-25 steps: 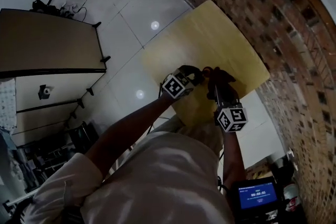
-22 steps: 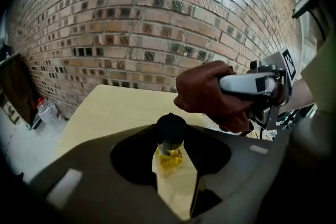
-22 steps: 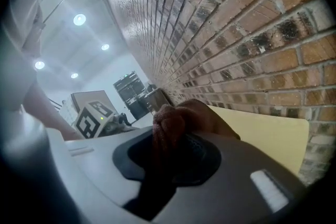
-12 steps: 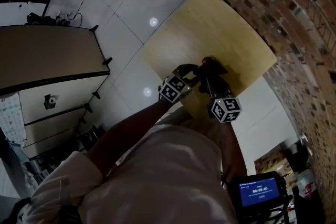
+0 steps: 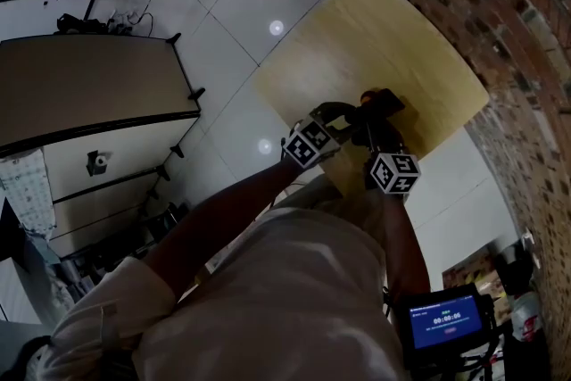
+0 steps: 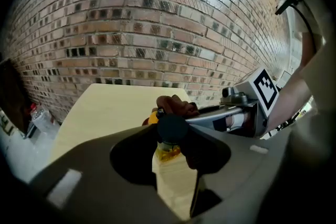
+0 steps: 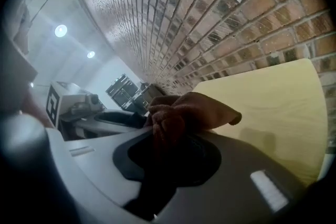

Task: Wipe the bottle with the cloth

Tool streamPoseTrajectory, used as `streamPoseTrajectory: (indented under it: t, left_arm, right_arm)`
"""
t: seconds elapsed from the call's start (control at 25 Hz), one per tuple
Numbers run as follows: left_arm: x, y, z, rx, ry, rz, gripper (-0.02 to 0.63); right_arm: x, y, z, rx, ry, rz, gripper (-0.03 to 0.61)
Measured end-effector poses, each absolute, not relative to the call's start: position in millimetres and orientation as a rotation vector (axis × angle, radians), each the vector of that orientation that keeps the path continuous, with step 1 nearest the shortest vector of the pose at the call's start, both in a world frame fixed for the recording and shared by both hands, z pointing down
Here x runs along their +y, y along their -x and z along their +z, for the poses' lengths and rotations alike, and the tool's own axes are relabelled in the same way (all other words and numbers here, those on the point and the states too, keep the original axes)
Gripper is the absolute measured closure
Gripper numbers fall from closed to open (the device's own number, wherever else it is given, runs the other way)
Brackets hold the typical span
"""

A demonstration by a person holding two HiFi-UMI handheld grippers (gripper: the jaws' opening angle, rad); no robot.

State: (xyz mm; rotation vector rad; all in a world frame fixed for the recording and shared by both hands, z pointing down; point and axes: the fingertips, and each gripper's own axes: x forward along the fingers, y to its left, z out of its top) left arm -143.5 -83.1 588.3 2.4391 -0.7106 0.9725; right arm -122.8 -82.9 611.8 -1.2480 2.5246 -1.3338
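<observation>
My left gripper (image 6: 172,139) is shut on a bottle (image 6: 173,181) with a pale label, yellow liquid and a dark cap (image 6: 171,127), and holds it upright over the light wooden table (image 5: 375,40). My right gripper (image 7: 165,131) is shut on a bunched reddish-brown cloth (image 7: 186,110). The cloth (image 6: 176,106) lies against the far side of the bottle's top. In the head view both grippers meet above the table's near edge, the left gripper (image 5: 342,114) beside the right gripper (image 5: 375,122), with the cloth (image 5: 380,101) between them. The bottle is mostly hidden there.
A brick wall (image 6: 136,23) runs close behind the table. White tiled floor (image 5: 223,22) lies to the left, with a long cabinet (image 5: 89,94) beyond. A device with a blue screen (image 5: 443,318) sits at the lower right.
The right gripper has come down with the cloth along the bottle's top and rolled a little. The left gripper has kept the bottle nearly still.
</observation>
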Motion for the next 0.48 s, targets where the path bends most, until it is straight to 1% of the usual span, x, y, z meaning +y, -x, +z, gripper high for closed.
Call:
streamPoseTrajectory:
  t: [0.24,0.48]
  left_arm:
    - [-85.3,137.7,588.0,-0.737,-2.421,0.934,0.437]
    - [-77.5,131.3,579.0,-0.698,-2.460,0.953,0.436]
  right_arm:
    - [-82.9,115.1,631.9,2.480,1.413,-1.302,0.520]
    - [-77.9,105.6,668.0,2.443,1.554,-1.439,0.520]
